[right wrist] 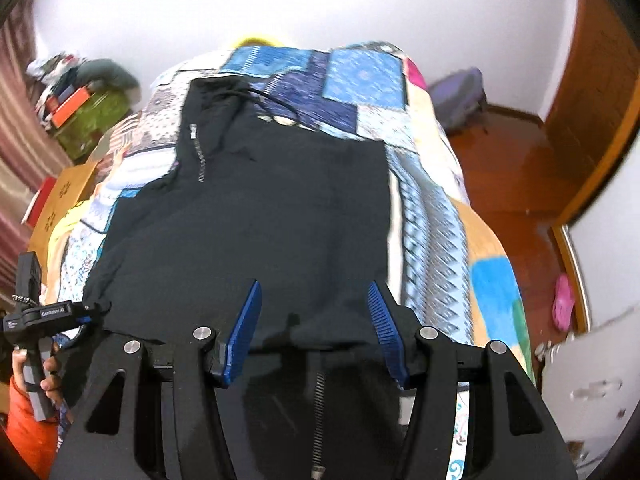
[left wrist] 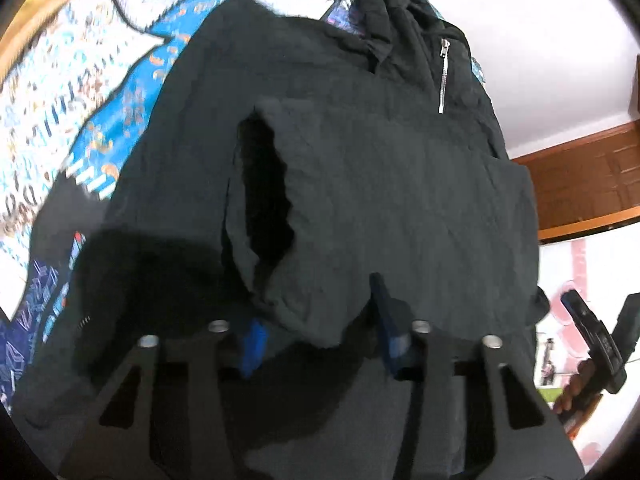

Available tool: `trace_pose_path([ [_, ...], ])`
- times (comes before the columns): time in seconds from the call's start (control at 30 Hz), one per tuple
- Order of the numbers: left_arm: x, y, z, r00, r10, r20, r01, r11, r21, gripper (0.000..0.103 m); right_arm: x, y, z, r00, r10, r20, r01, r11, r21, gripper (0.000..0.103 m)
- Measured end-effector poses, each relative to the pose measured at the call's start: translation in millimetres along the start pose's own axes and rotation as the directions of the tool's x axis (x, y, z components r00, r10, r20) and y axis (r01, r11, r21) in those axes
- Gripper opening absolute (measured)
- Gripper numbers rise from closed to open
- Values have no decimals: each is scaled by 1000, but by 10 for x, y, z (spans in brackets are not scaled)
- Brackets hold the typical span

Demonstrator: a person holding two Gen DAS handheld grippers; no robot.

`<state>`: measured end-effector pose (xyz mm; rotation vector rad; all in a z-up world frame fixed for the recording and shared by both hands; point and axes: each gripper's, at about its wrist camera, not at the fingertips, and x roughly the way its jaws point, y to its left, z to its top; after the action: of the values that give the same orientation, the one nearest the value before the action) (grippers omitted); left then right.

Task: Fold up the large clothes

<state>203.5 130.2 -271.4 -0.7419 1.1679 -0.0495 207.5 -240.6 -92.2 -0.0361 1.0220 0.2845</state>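
Note:
A large black zip hoodie (right wrist: 260,216) lies spread on a patchwork quilt (right wrist: 360,80) on the bed, hood and zipper (right wrist: 199,152) at the far end. In the left wrist view the hoodie (left wrist: 380,184) fills the frame, with a sleeve cuff (left wrist: 276,208) folded onto the body. My left gripper (left wrist: 320,332) is open, and the cuff's lower fold droops between its blue pads. My right gripper (right wrist: 314,320) is open over the near hem, holding nothing. The left gripper also shows at the left edge of the right wrist view (right wrist: 56,314).
The quilt (left wrist: 100,100) shows left of the hoodie. A wooden floor (right wrist: 508,176) and door lie right of the bed. A cluttered green box (right wrist: 86,120) stands at the far left. A pink slipper (right wrist: 562,300) lies on the floor.

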Motion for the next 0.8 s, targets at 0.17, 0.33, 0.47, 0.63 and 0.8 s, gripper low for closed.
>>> trace_pose_path([
  [0.17,-212,-346,-22,974,161,159,-182,975,128,19,-1,-195,-64,1000,-5,-7,5,999,43,52],
  [0.33,-627,-777,83,921,170,349,-259,939,228,17,-47,-272,-58,1000,8,7,-8,998,59,52],
  [0.47,-1062,-1035,278,876,102,471,-248,934,258,17,-118,-224,8,999,6,36,-7,999,42,52],
  [0.63,-1330,-1182,523,838,59,543,-256,920,296,17,-72,-147,61,999,12,46,-13,1000,23,52],
  [0.8,-974,-996,608,853,154,499,-335,895,296,17,214,-68,21,999,24,-30,-24,1000,11,52],
])
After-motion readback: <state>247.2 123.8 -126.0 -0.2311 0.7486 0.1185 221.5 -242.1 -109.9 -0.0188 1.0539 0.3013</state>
